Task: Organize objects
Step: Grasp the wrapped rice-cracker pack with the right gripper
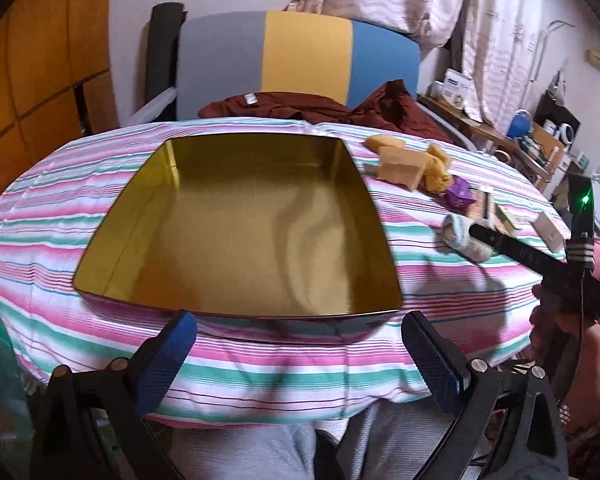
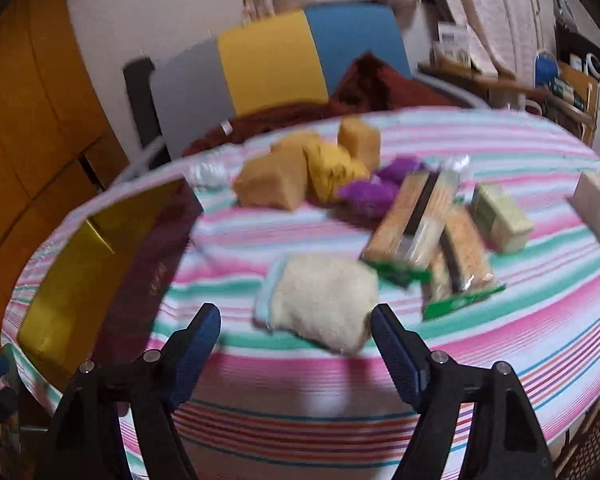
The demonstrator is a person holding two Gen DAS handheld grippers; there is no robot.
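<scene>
While the tin [image 1: 236, 228] sits empty, nothing is sorted yet: my right gripper [image 2: 296, 340], jaws wide, nears the towel [image 2: 320, 300]; my left gripper [image 1: 300, 352] gapes, holding nothing.

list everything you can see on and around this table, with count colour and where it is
tin box: 1, gold inside, dark outside, empty, on the table's left part
tablecloth: 1, pink, green and white stripes, covers the table
rolled towel: 1, cream with pale blue edge, nearest the right gripper
sponge blocks: about 3, tan, far middle of the table
yellow cloth: 1, among the sponge blocks
purple item: 1 or 2, blurred, right of the yellow cloth
snack packs: 2, clear with green ends, right of the towel
small boxes: 2, pale green and beige, far right
chair: 1, grey, yellow, blue, behind the table
maroon garment: 1, on the chair
left gripper: open, in front of the tin
right gripper: open, just short of the towel
</scene>
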